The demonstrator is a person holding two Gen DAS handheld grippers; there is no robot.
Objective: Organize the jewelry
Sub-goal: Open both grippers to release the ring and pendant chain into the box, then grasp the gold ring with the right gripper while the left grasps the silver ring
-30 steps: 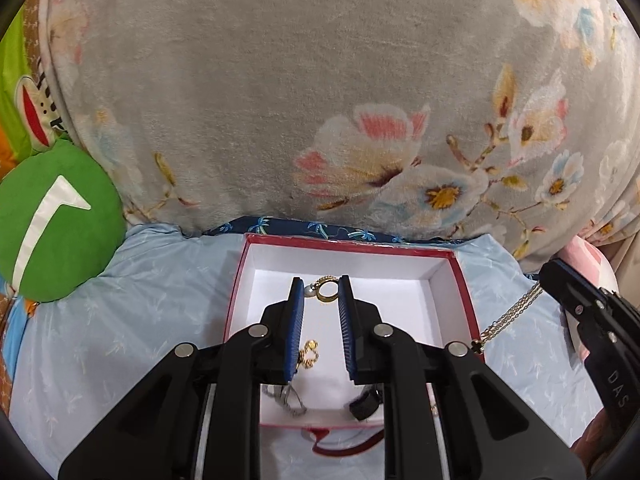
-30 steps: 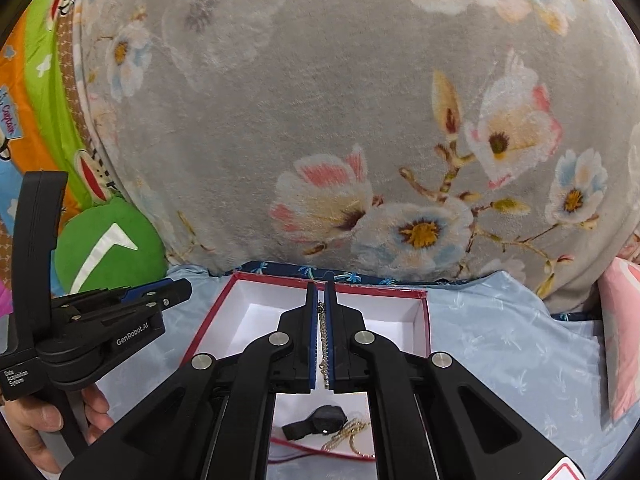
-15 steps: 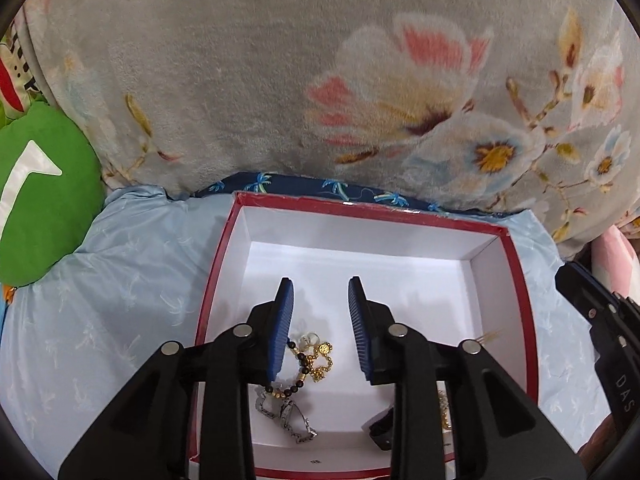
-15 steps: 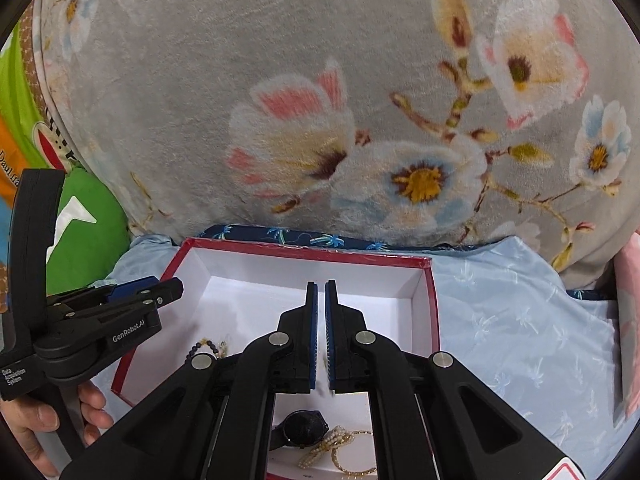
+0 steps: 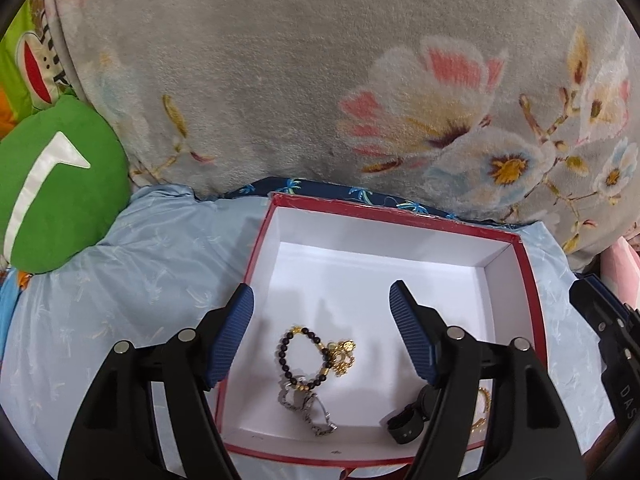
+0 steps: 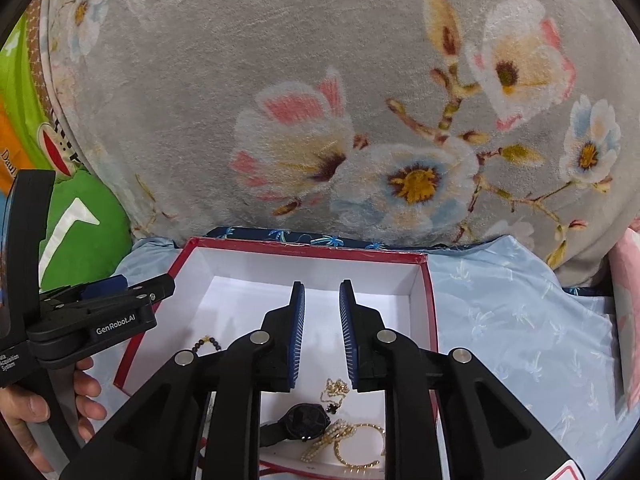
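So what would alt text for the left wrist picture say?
Open left gripper hangs over a red-rimmed white box holding a black bead bracelet, gold charms, a silver chain and a black watch. The box sits on a blue sheet before a floral blanket.

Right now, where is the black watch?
The black watch lies inside the red-rimmed box, near its front edge in the right wrist view, just left of a gold chain and a pearl strand.
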